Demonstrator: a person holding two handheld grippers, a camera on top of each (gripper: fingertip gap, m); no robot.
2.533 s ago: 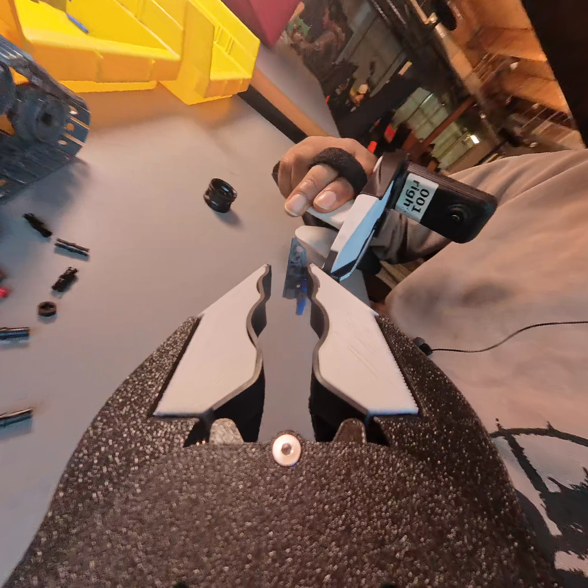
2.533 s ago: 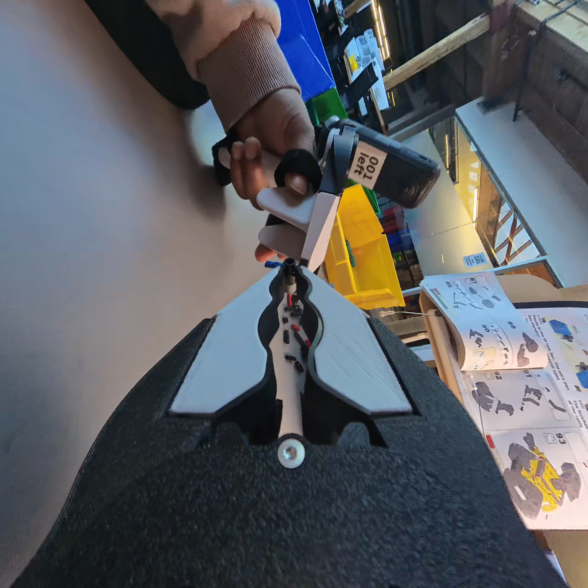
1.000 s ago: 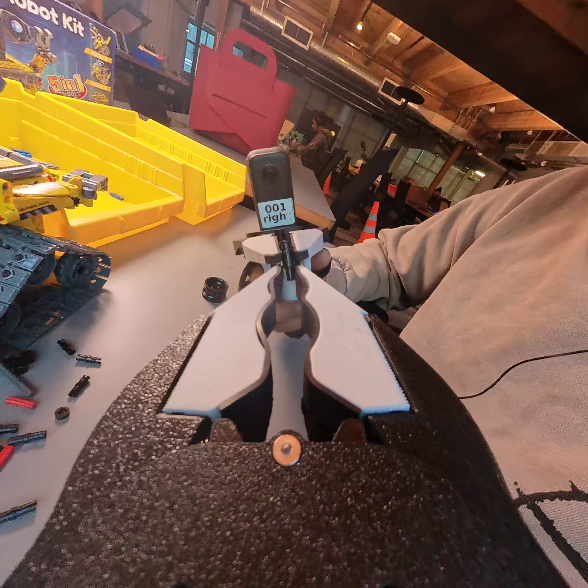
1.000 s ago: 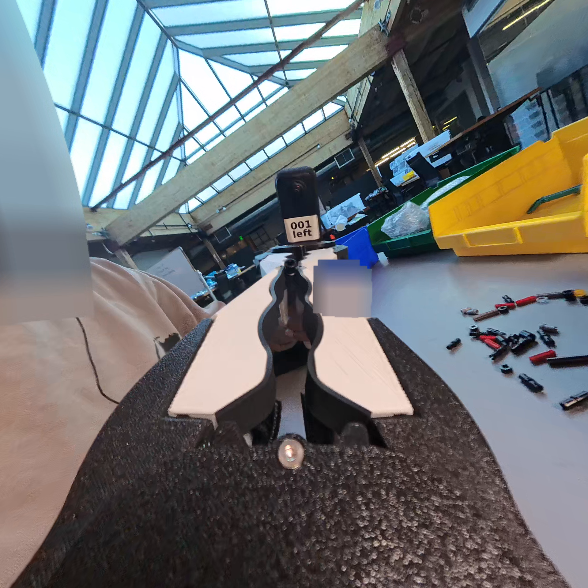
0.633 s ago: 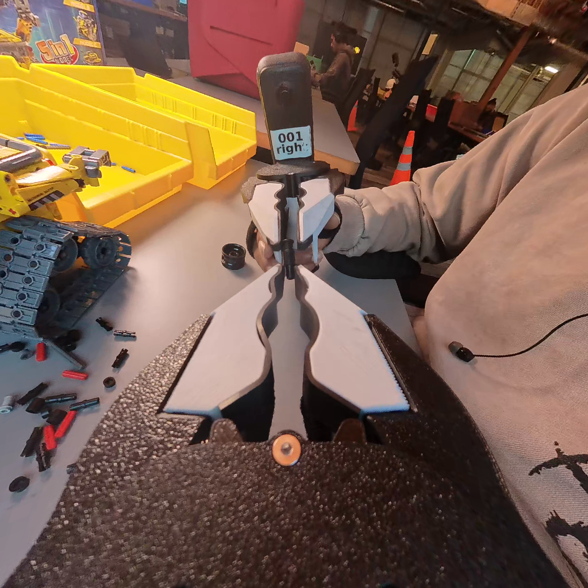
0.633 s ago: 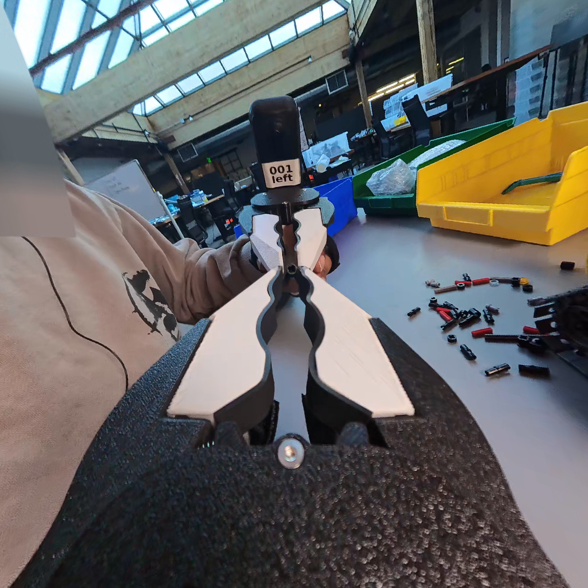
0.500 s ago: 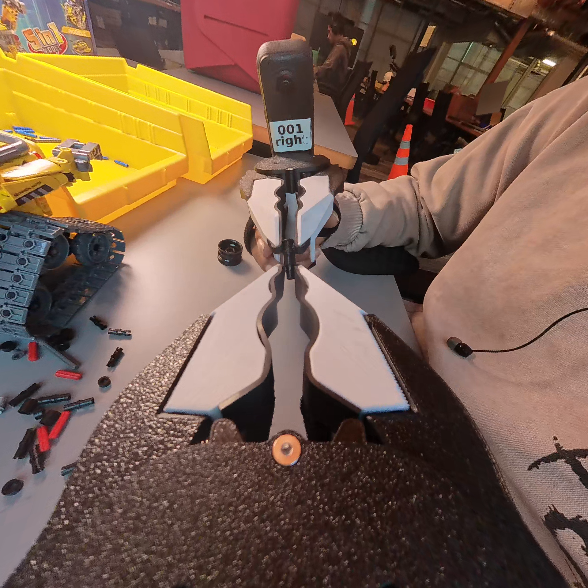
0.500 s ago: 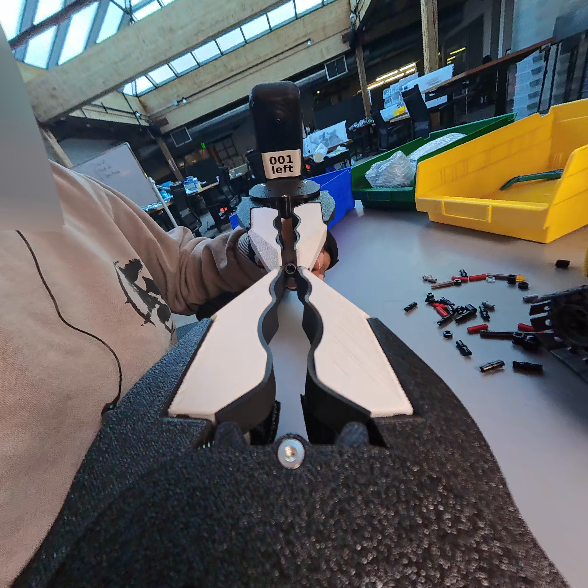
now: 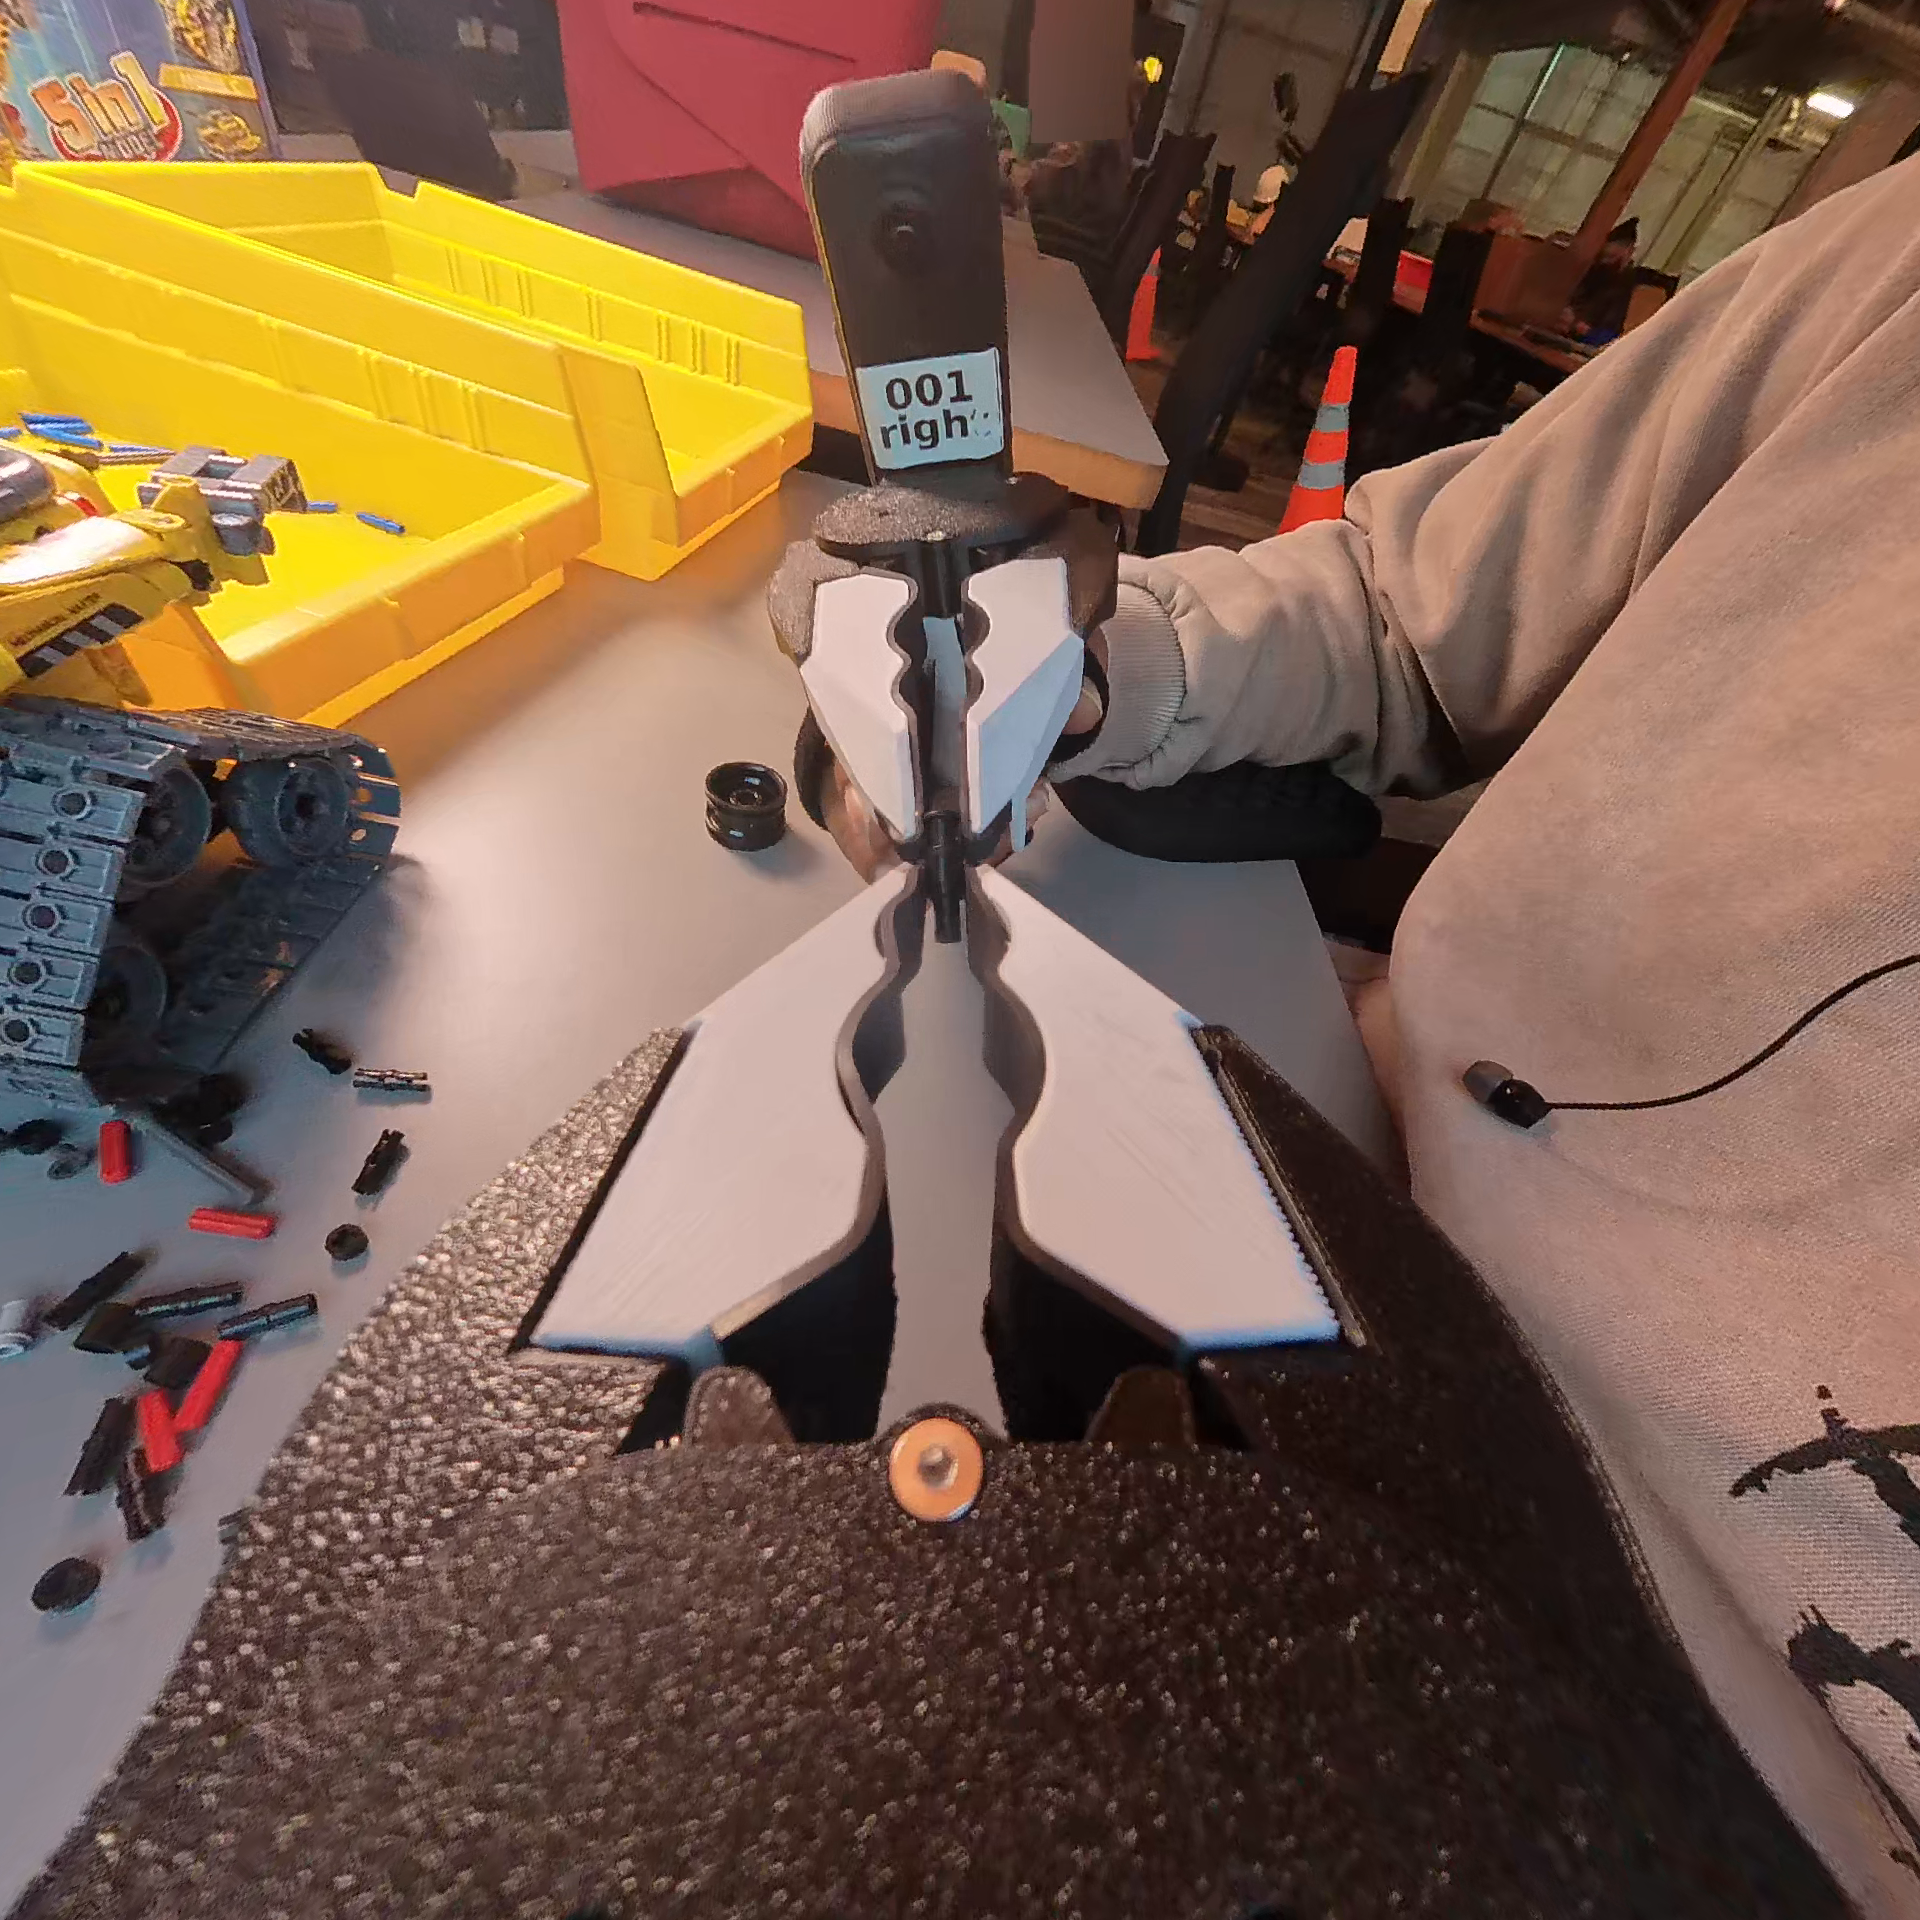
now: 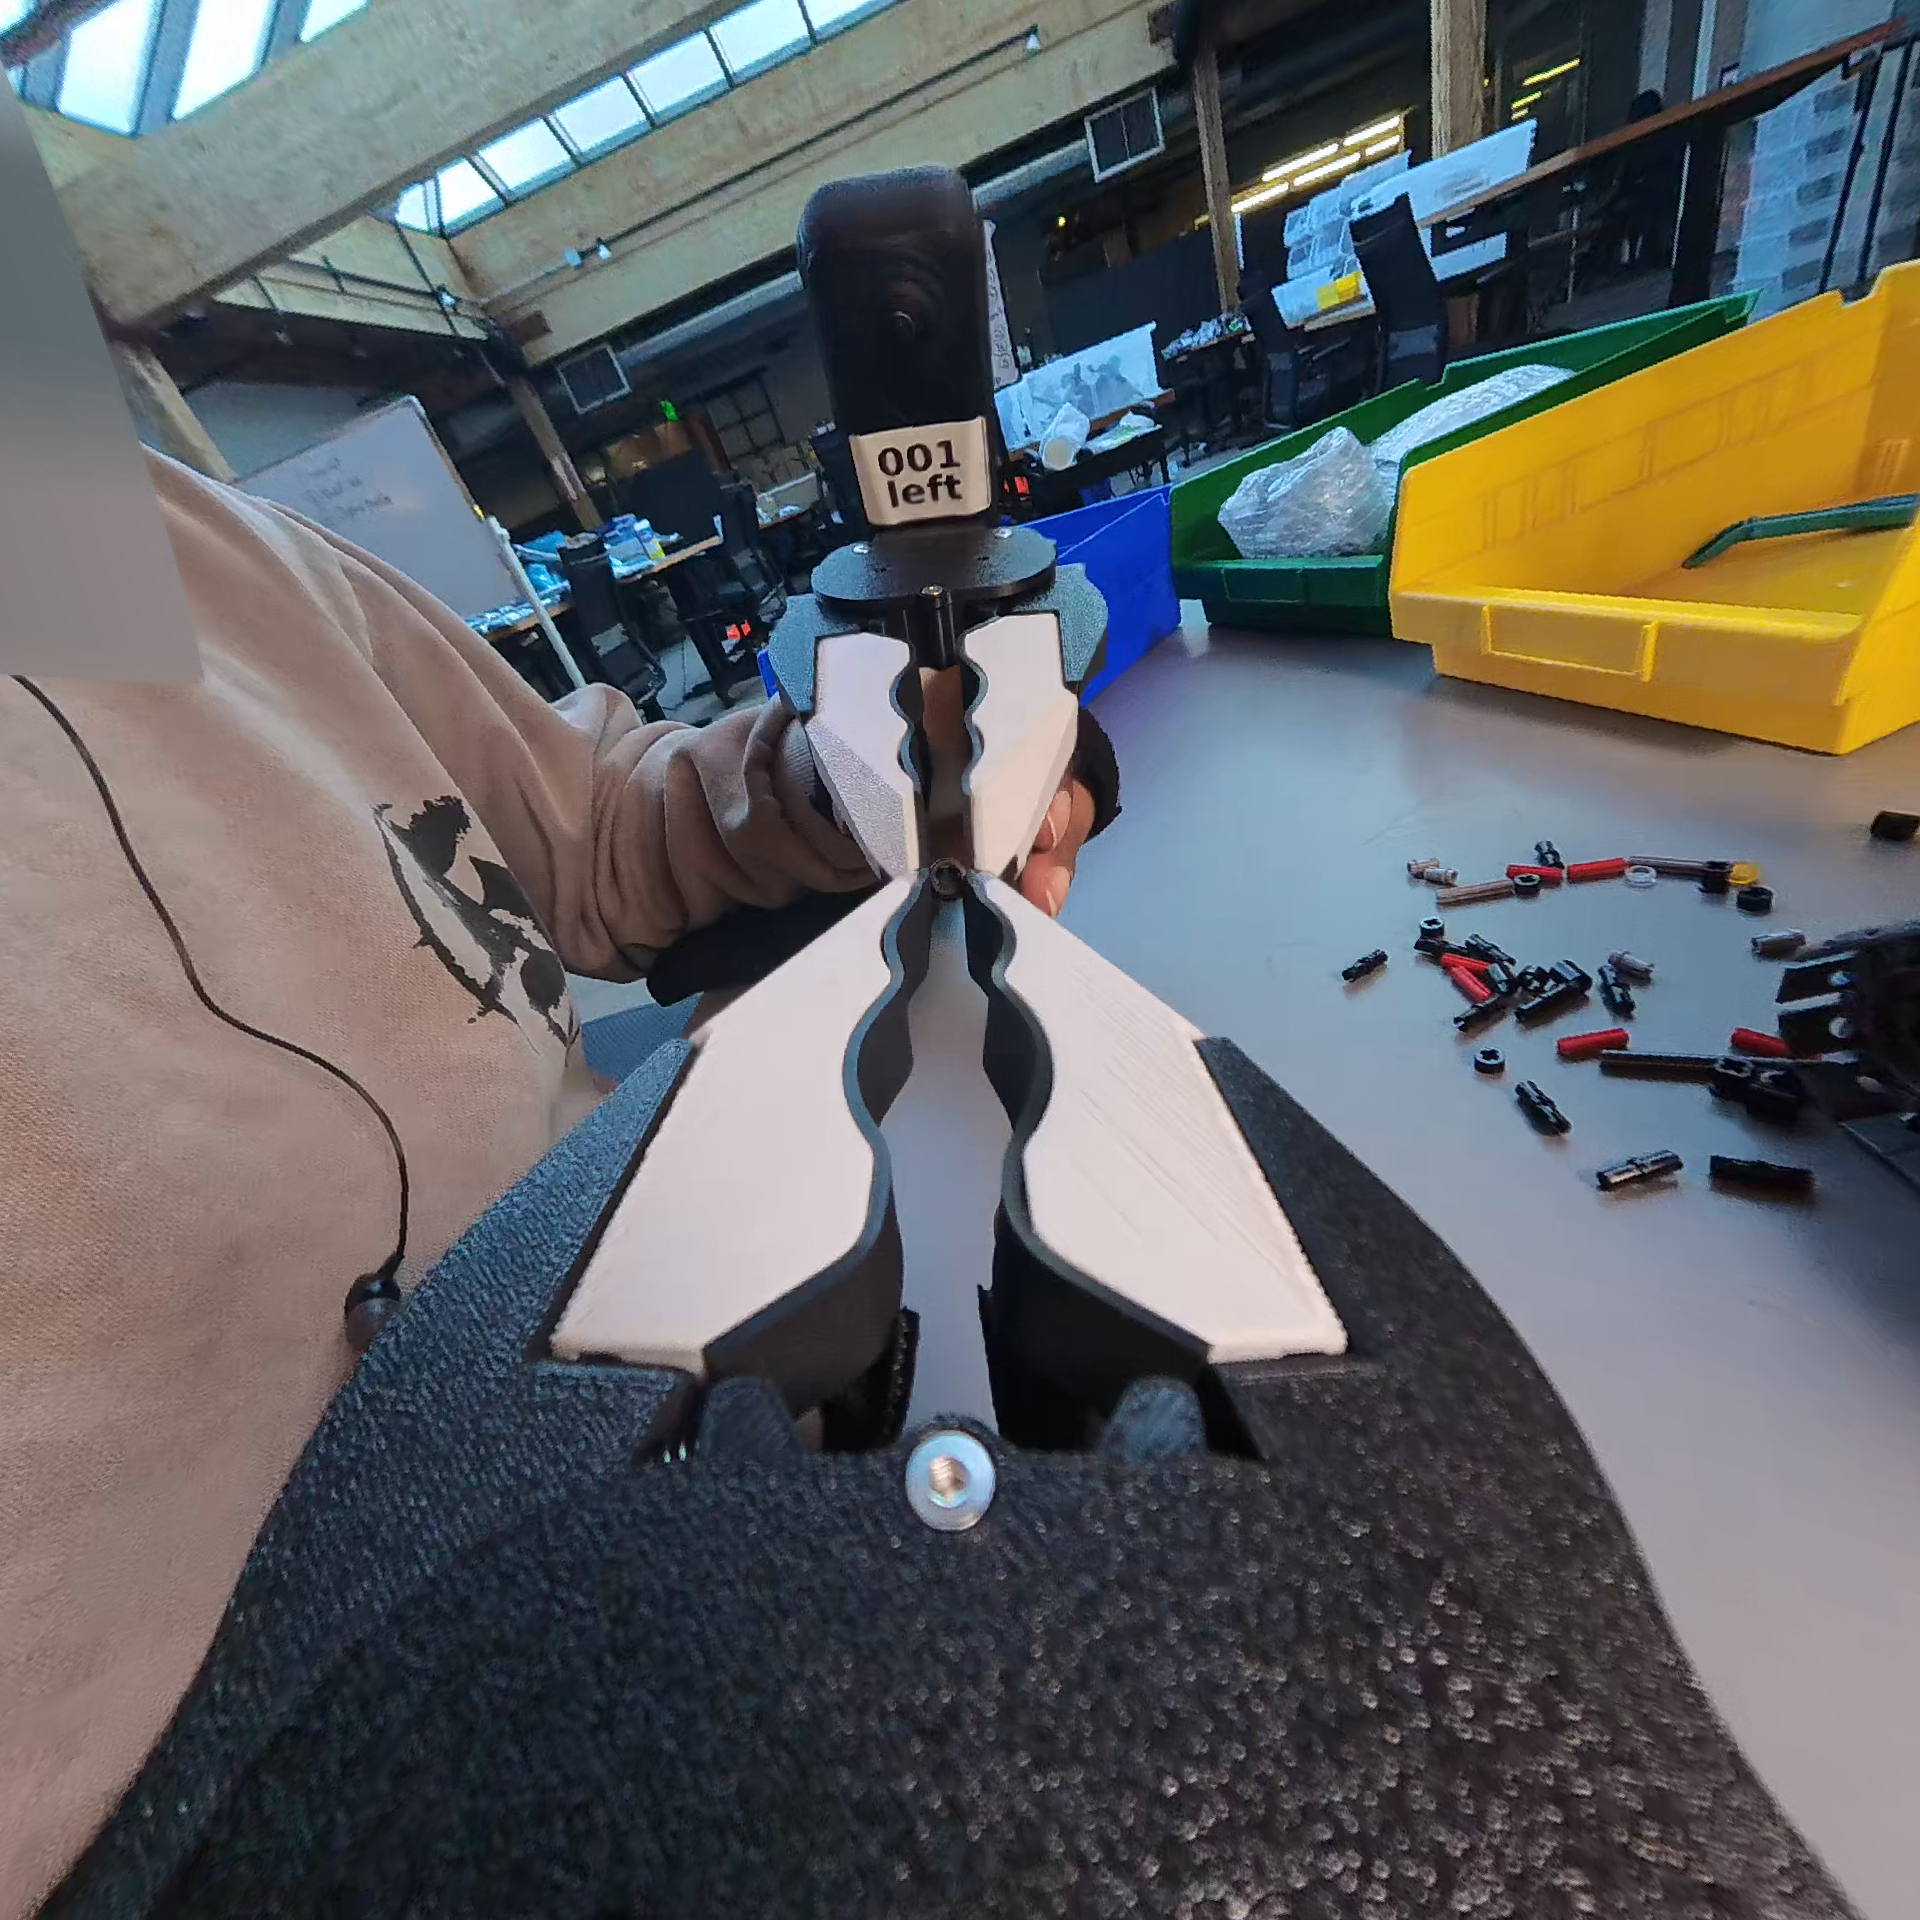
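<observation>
My two grippers face each other tip to tip above the grey table point(image 9: 582, 935). A small black pin point(image 9: 943, 883) lies along the line between them. In the left wrist view my left gripper point(image 9: 943, 902) is shut on its near end. The right gripper point(image 9: 940, 836) is shut on its far end. In the right wrist view the pin point(image 10: 945, 881) shows end-on in my right gripper point(image 10: 945, 885), with the left gripper point(image 10: 940, 864) right behind it. A person's hands and beige sleeves point(image 9: 1299, 665) hold both.
A black wheel point(image 9: 744, 808) lies left of the tips. A yellow tracked model point(image 9: 156, 831) and loose red and black pins point(image 9: 187, 1340) lie further left, with yellow bins point(image 9: 416, 364) behind. The right wrist view shows more pins point(image 10: 1538, 977), and yellow point(image 10: 1662, 623), green point(image 10: 1299, 592) and blue point(image 10: 1127, 571) bins. The grippers are tip to tip, or close to it.
Both grippers have swung from steep tilts to level and now face each other. Over the last half second they have drawn closer, and the pin sits between both sets of tips.
</observation>
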